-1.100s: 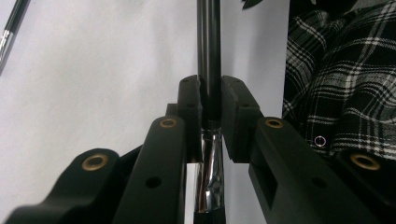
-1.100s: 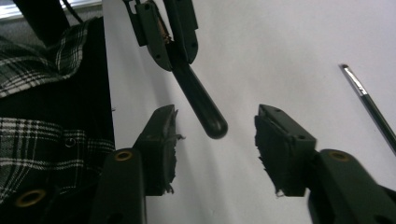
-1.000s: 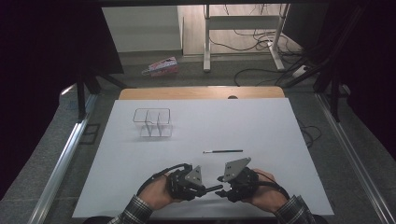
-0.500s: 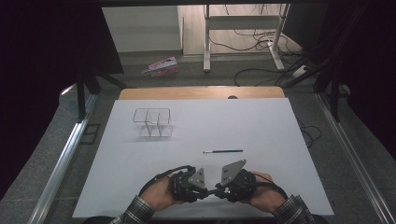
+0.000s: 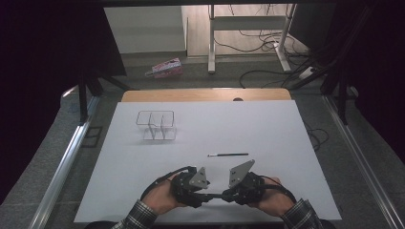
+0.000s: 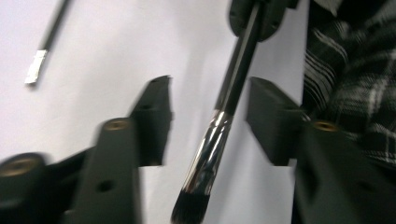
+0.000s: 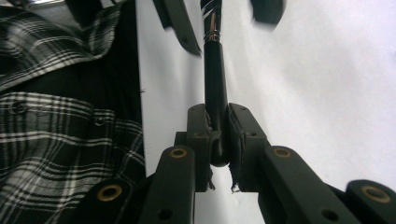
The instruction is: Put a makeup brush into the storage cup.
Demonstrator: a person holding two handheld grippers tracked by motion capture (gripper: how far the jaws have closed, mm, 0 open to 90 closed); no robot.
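Between tools, brush [image 6: 219, 126] crosswise, bristles leftward

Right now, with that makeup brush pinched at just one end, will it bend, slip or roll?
Probably stiff: the makeup brush stands out straight from the right claw, with no sag. The glossy handle and metal ferrule look smooth, so it may slip in a light pinch. Being round and thin, it would likely roll if dropped on the white table.

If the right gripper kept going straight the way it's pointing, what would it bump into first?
Probably the left gripper. The right gripper points sideways along the makeup brush it clamps by the handle, and the brush's bristle end lies between the left gripper's jaws, which have just been opening. Exact depth is hard to judge.
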